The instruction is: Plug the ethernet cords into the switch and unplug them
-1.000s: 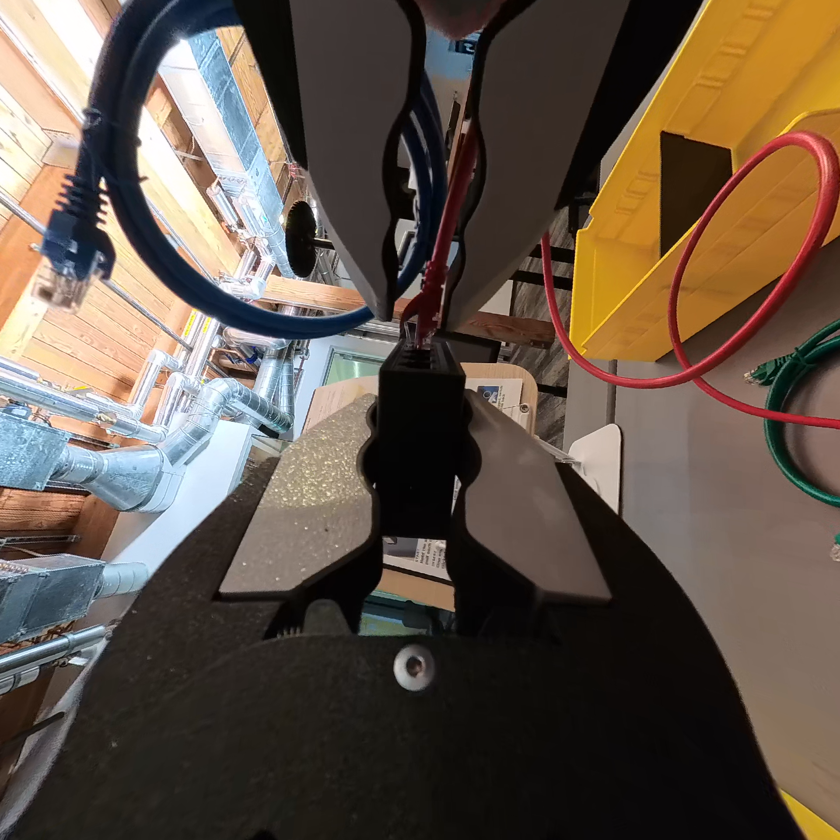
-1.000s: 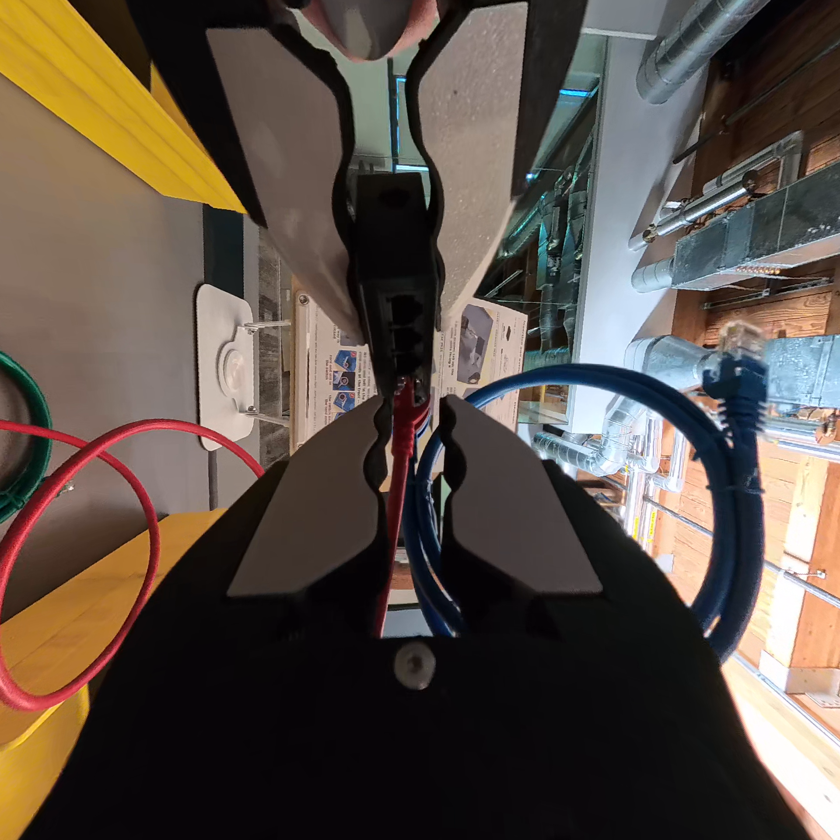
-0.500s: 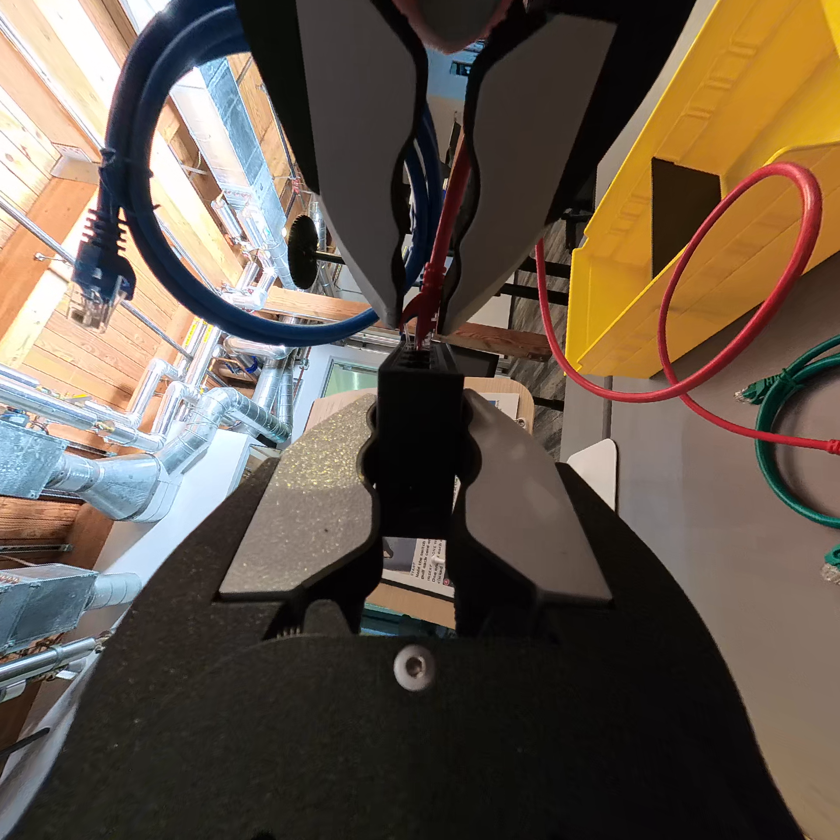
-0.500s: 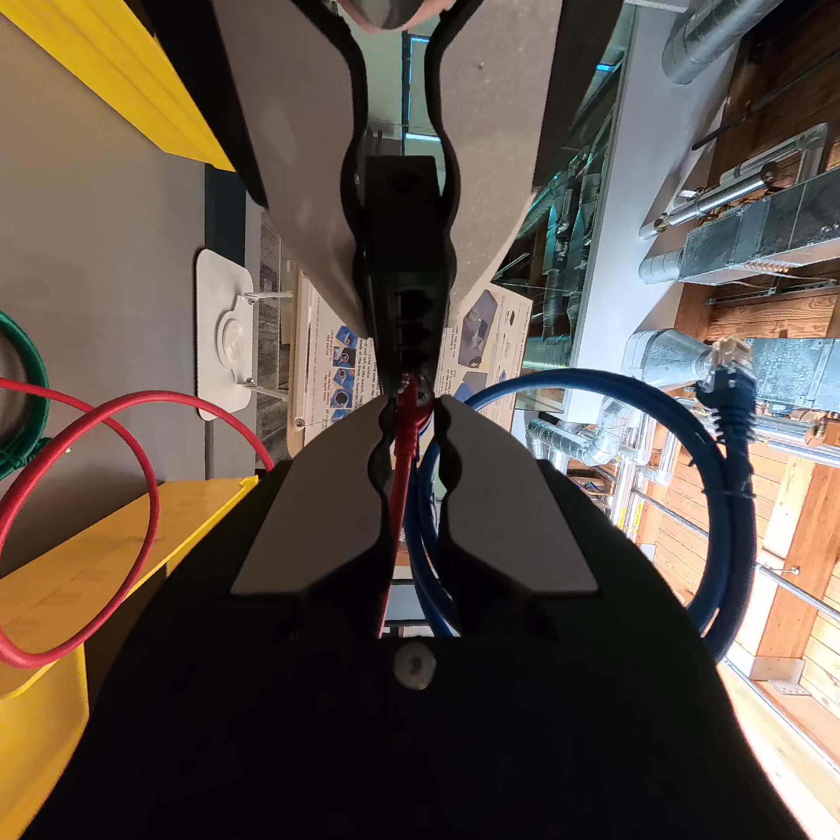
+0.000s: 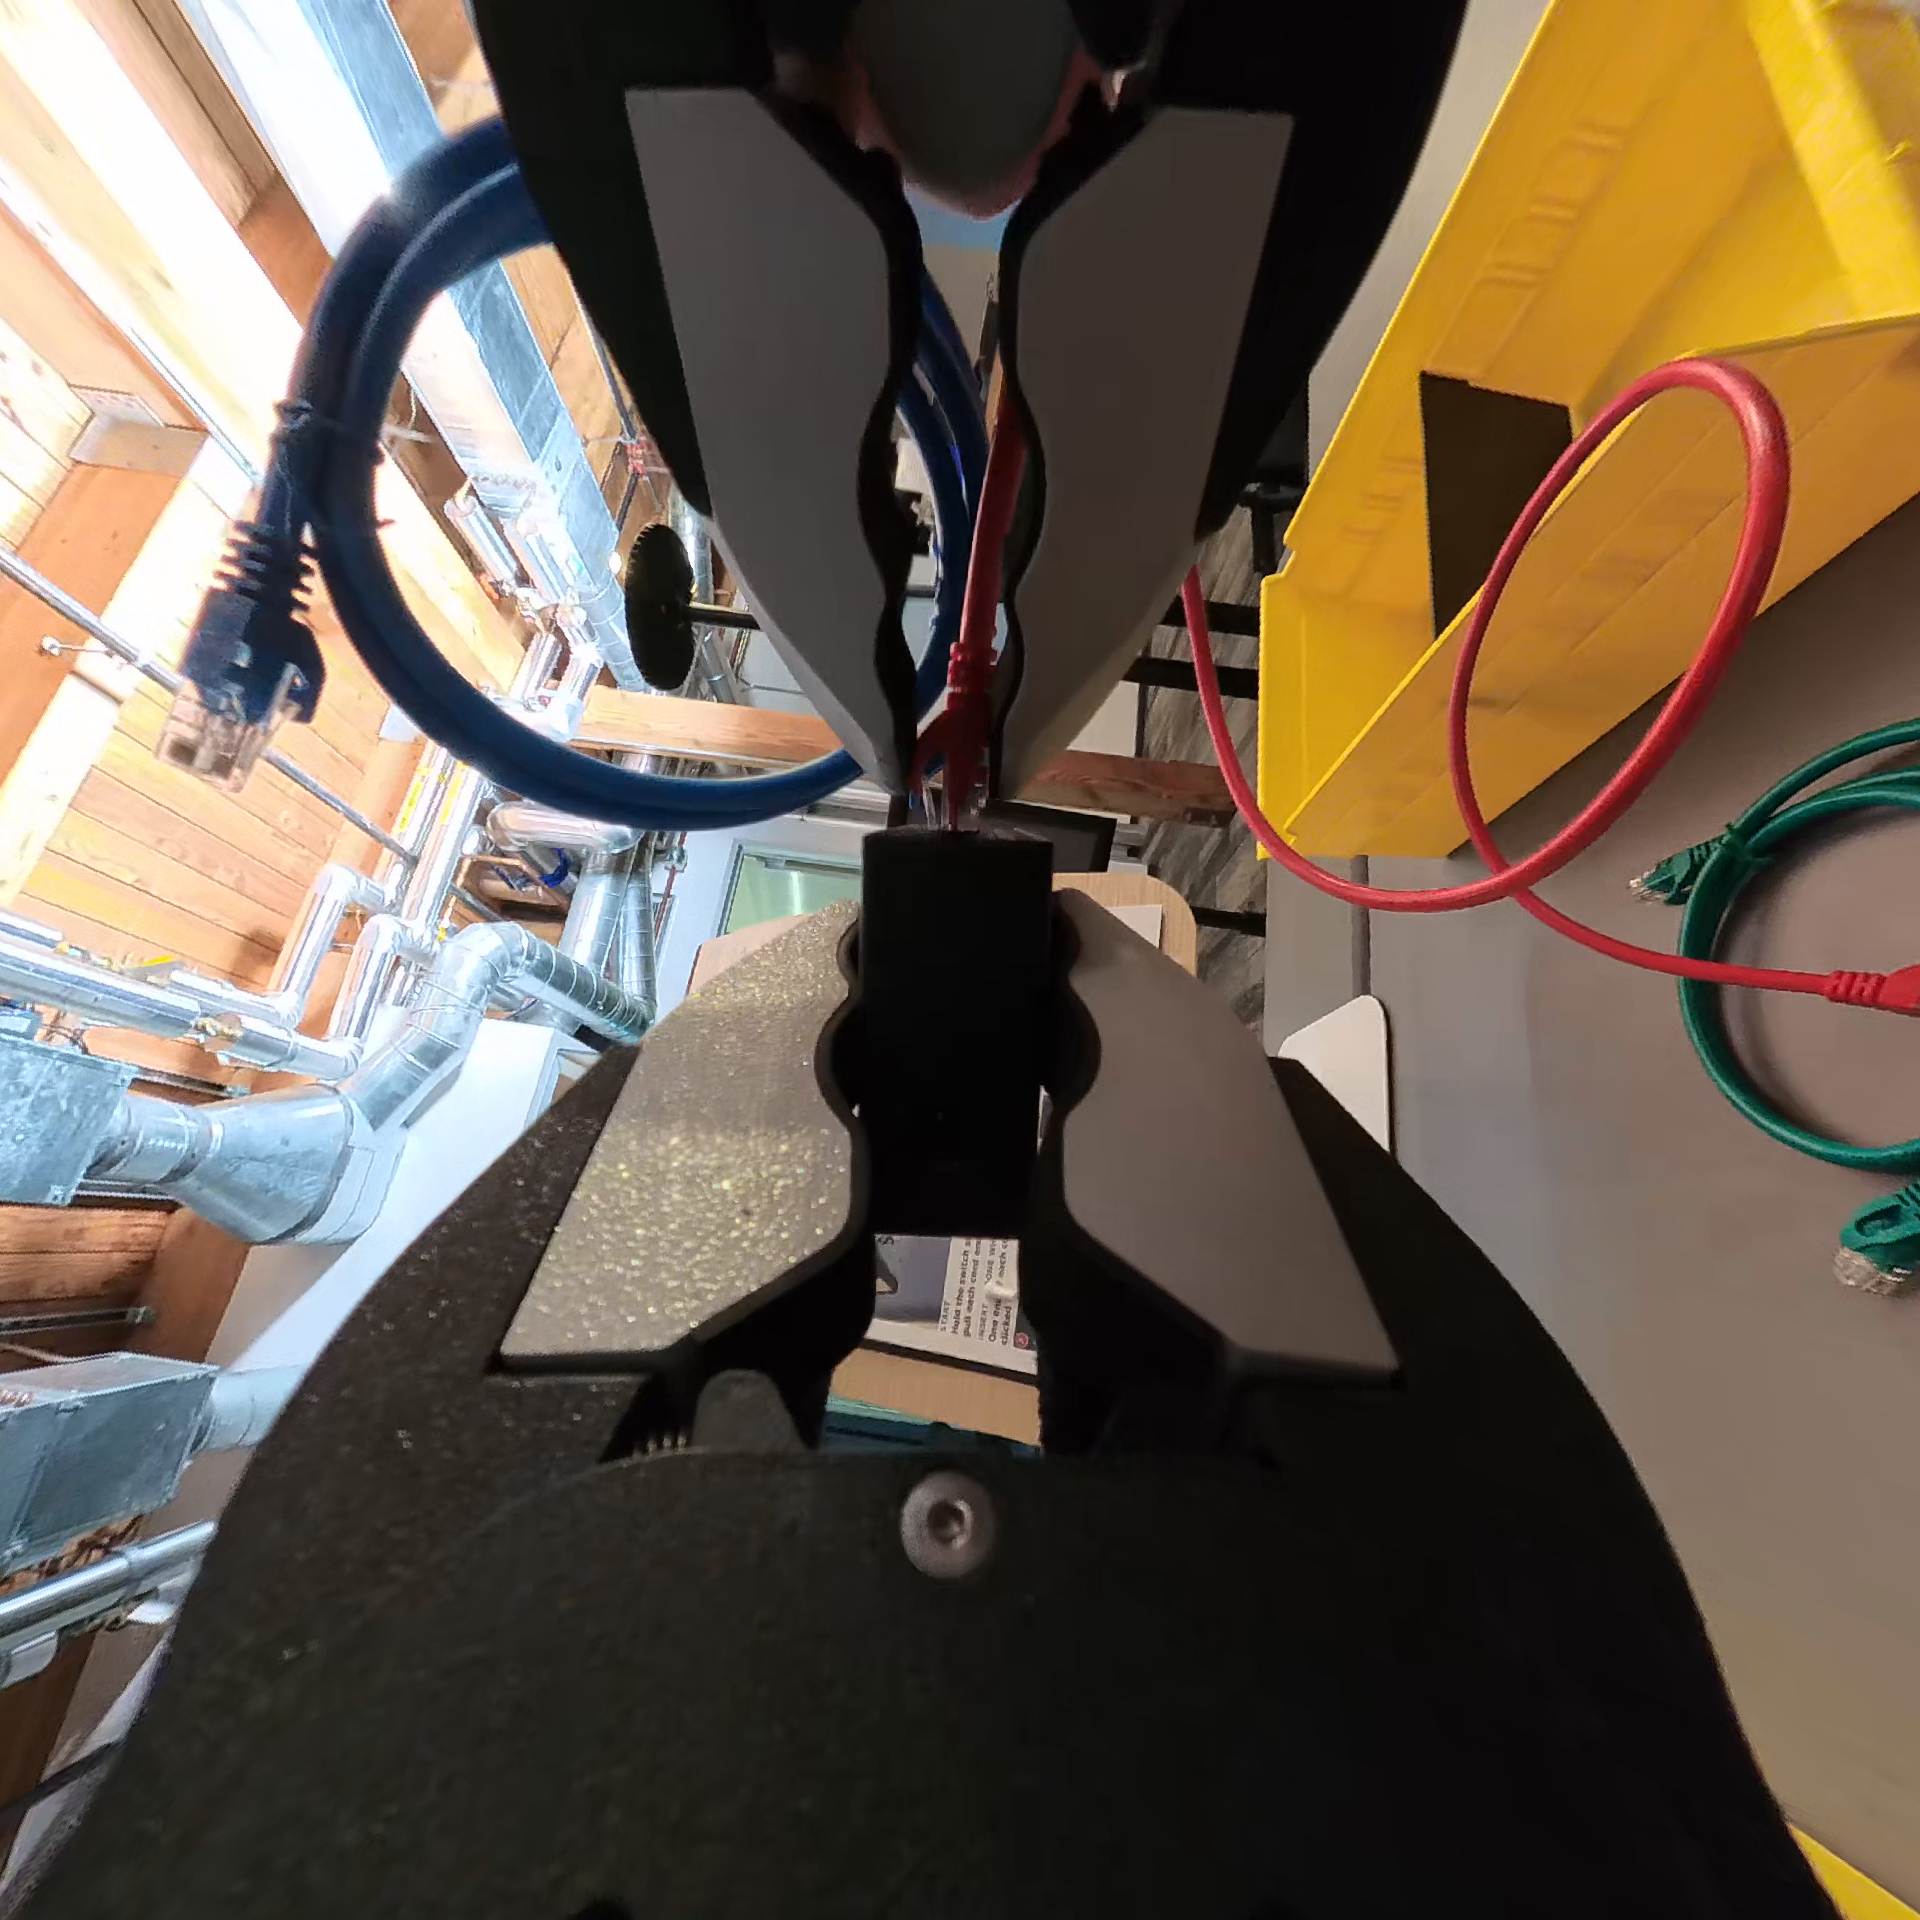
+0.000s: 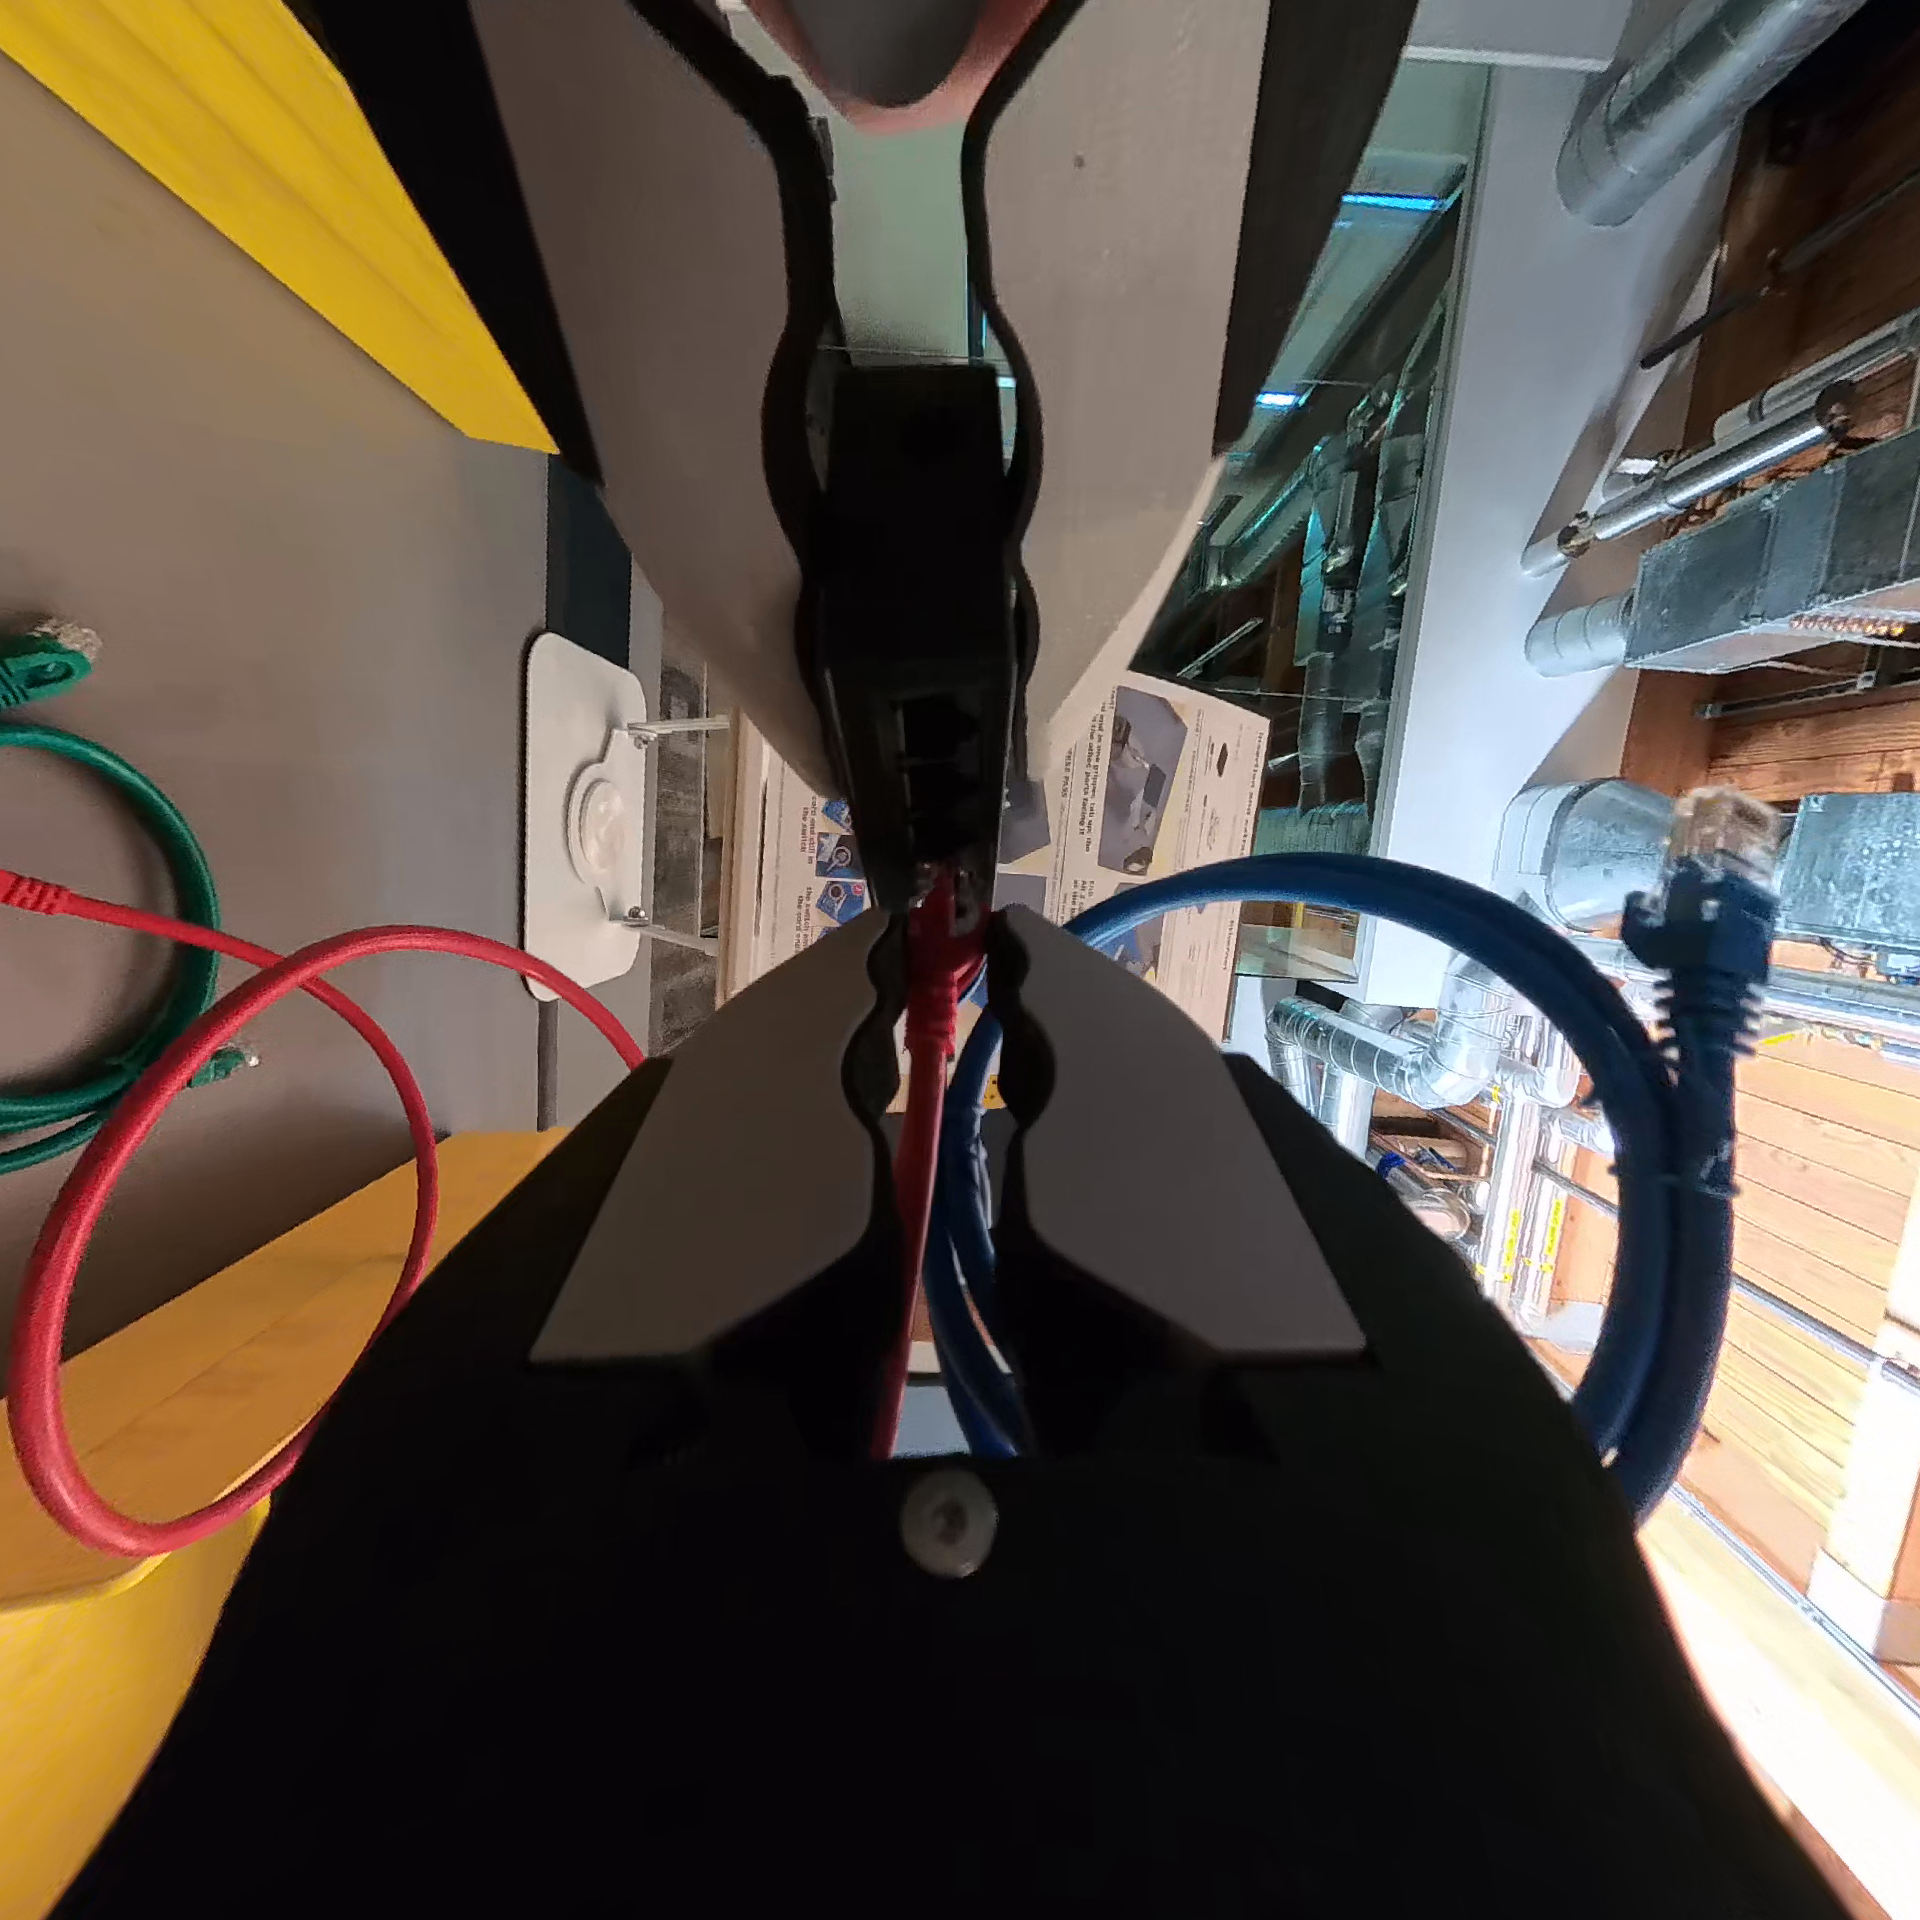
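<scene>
My left gripper (image 5: 956, 925) is shut on the small black switch (image 5: 956, 1018) and holds it in the air. My right gripper (image 6: 940, 925) faces it from the other side, shut on the red ethernet cord (image 6: 925, 1143) just behind its plug (image 6: 940, 914). The plug's tip sits at the lowest port of the switch (image 6: 914, 623); I cannot tell how deep it is. A blue cord (image 6: 1662, 1091) also runs between my right fingers and loops in the air, its free plug (image 6: 1704, 894) dangling. In the left wrist view the right gripper (image 5: 948, 769) meets the switch from above.
A grey table (image 5: 1558, 1299) carries a coiled green cord (image 5: 1704, 1039), the red cord's loop (image 5: 1766, 468) and its free plug (image 5: 1881, 987). Yellow bins (image 5: 1558, 260) stand along the table. A white holder (image 6: 582, 831) sits at the table's edge. Only a small space, under 4 cm, lies between the two pairs of fingers.
Both grippers have shifted together, so more of the table, the green cord and the red cord's free end now show. The red plug stays at the switch port. Both grips are unchanged.
</scene>
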`<state>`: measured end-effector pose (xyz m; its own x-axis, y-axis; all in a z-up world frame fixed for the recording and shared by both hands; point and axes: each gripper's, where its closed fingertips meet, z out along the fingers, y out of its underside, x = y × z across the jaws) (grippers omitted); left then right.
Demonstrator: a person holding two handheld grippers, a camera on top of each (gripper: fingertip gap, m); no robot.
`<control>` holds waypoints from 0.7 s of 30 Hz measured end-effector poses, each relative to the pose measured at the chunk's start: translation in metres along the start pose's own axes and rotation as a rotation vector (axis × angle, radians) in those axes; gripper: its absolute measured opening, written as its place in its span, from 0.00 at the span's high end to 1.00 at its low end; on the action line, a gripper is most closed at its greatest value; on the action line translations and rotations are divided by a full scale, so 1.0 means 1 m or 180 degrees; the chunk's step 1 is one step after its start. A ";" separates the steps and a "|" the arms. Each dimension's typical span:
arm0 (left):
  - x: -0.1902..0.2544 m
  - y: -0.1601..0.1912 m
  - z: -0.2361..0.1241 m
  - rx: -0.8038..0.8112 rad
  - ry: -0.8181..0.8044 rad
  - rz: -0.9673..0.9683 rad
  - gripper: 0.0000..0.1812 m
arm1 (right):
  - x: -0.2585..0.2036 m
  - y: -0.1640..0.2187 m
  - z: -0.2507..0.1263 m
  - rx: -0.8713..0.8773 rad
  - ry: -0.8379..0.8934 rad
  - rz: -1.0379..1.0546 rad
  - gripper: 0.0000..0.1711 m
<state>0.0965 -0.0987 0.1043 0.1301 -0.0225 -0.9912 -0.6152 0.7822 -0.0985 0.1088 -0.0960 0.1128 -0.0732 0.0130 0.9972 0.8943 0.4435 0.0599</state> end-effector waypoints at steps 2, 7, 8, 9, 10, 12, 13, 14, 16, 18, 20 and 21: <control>-0.002 0.002 0.000 -0.0065 -0.0035 0.0024 0.84 | 0.002 0.000 0.002 -0.0012 0.0047 0.0019 0.91; -0.018 0.007 0.000 -0.0184 -0.0287 -0.0189 0.84 | 0.018 -0.001 0.005 -0.0011 0.0379 0.0119 0.91; -0.022 0.009 0.000 -0.0218 -0.0353 -0.0231 0.83 | 0.021 -0.001 0.005 -0.0023 0.0459 0.0126 0.91; -0.026 0.010 -0.001 -0.0239 -0.0423 -0.0265 0.81 | 0.024 -0.002 0.006 -0.0029 0.0546 0.0140 0.91; -0.030 0.012 -0.003 -0.0254 -0.0469 -0.0296 0.81 | 0.026 -0.003 0.007 -0.0025 0.0618 0.0177 0.91; -0.037 0.016 -0.005 -0.0304 -0.0536 -0.0396 0.78 | 0.031 -0.005 0.009 -0.0014 0.0746 0.0248 0.91; -0.041 0.017 -0.007 -0.0320 -0.0583 -0.0460 0.76 | 0.033 -0.005 0.010 -0.0014 0.0802 0.0301 0.91; -0.045 0.018 -0.009 -0.0319 -0.0622 -0.0529 0.72 | 0.035 -0.004 0.010 -0.0024 0.0853 0.0357 0.91; -0.051 0.018 -0.012 -0.0332 -0.0632 -0.0676 0.65 | 0.041 0.000 0.011 -0.0083 0.0980 0.0452 0.91; -0.056 0.020 -0.016 -0.0339 -0.0594 -0.0857 0.60 | 0.044 0.007 0.011 -0.0159 0.1044 0.0559 0.91; -0.064 0.019 -0.020 -0.0241 -0.0531 -0.1410 0.54 | 0.049 0.013 0.010 -0.0228 0.1150 0.0601 0.91; -0.068 0.018 -0.021 -0.0165 -0.0476 -0.1847 0.51 | 0.050 0.015 0.010 -0.0245 0.1193 0.0612 0.91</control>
<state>0.0596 -0.0962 0.1679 0.5617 -0.3461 -0.7515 -0.4475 0.6369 -0.6278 0.1141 -0.0795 0.1634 0.2509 -0.2440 0.9368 0.9074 0.3964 -0.1398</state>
